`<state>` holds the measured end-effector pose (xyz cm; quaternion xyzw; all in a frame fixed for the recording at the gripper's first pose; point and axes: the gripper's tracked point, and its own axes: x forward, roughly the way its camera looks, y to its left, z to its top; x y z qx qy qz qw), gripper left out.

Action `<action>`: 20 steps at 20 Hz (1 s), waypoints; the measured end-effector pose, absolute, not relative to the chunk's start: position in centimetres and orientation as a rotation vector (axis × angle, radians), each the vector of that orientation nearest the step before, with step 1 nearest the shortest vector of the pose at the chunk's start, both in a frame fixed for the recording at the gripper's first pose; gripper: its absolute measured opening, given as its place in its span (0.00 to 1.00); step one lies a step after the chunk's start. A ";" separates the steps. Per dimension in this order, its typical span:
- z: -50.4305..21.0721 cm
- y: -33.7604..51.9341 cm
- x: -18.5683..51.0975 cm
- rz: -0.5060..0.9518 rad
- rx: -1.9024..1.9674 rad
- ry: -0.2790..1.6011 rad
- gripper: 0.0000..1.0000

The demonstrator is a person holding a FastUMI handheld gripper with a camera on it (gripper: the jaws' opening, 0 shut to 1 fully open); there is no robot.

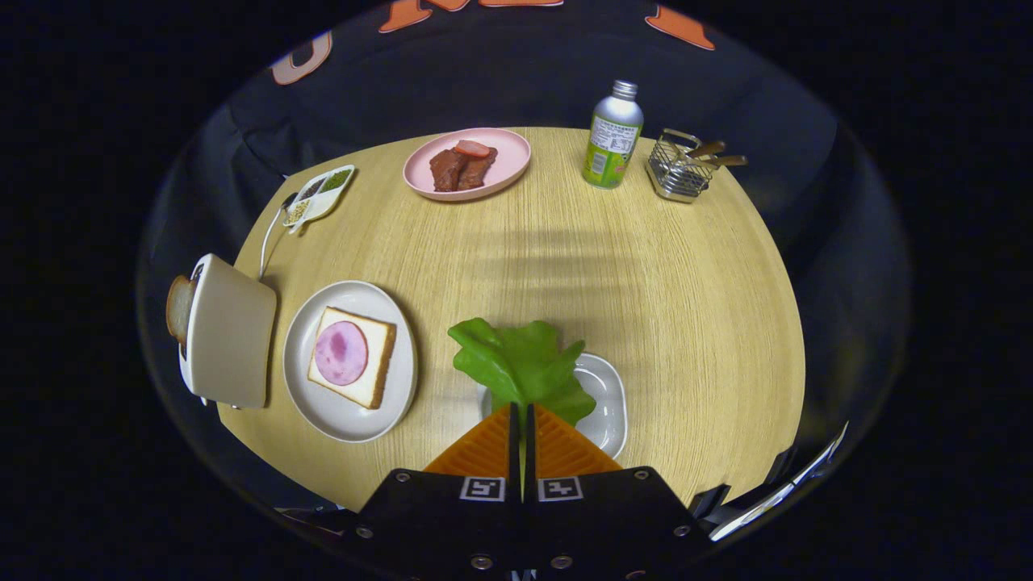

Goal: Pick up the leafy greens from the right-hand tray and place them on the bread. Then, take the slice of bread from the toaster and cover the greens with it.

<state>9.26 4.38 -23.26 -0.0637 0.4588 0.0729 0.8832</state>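
gripper (520, 413) clamped on the lettuce leaf (516, 363), orange fingers nearly together with the leaf's base pinched between them; leaf fans out just ahead of the tips, above the small white tray (607, 395); target bread slice with ham (352, 357) sits on the round white plate (323, 407), left of the fingers, near; next move looks like a leftward carry; toaster (230, 331) with the second slice lies further left, beyond the plate

Tongs (520, 415) clamp greens (516, 363) over tray (607, 395); bread plate (323, 403) left, toaster (230, 331) further left
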 end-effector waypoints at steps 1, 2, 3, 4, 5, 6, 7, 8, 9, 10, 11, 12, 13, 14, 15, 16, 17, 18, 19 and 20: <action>-22.8 5.2 9.1 0.161 -0.135 0.945 0.01; -22.3 6.2 9.0 0.174 -0.137 0.936 0.01; -22.0 7.1 8.8 0.186 -0.141 0.930 0.01; -21.7 8.2 8.8 0.198 -0.147 0.923 0.01; -21.4 9.2 8.8 0.210 -0.154 0.917 0.01; -21.4 10.1 8.7 0.218 -0.157 0.914 0.01; -21.3 11.2 8.6 0.231 -0.160 0.911 0.01; -21.2 12.3 8.7 0.239 -0.161 0.909 0.01; -21.2 13.4 8.7 0.252 -0.165 0.909 0.01; -21.3 14.5 8.7 0.263 -0.171 0.907 0.01; -21.4 15.4 8.7 0.276 -0.180 0.908 0.01; -21.6 16.4 8.8 0.288 -0.187 0.910 0.01; -21.9 17.5 8.8 0.297 -0.194 0.911 0.01; -22.1 18.4 8.8 0.308 -0.202 0.914 0.01; -22.3 19.4 8.8 0.322 -0.207 0.918 0.01; -22.5 20.1 8.8 0.334 -0.215 0.923 0.01; -22.9 20.9 8.9 0.344 -0.226 0.926 0.01; -23.3 21.7 9.0 0.350 -0.239 0.929 0.01; -23.7 22.3 9.2 0.354 -0.249 0.932 0.01; -24.1 22.8 9.4 0.357 -0.257 0.935 0.01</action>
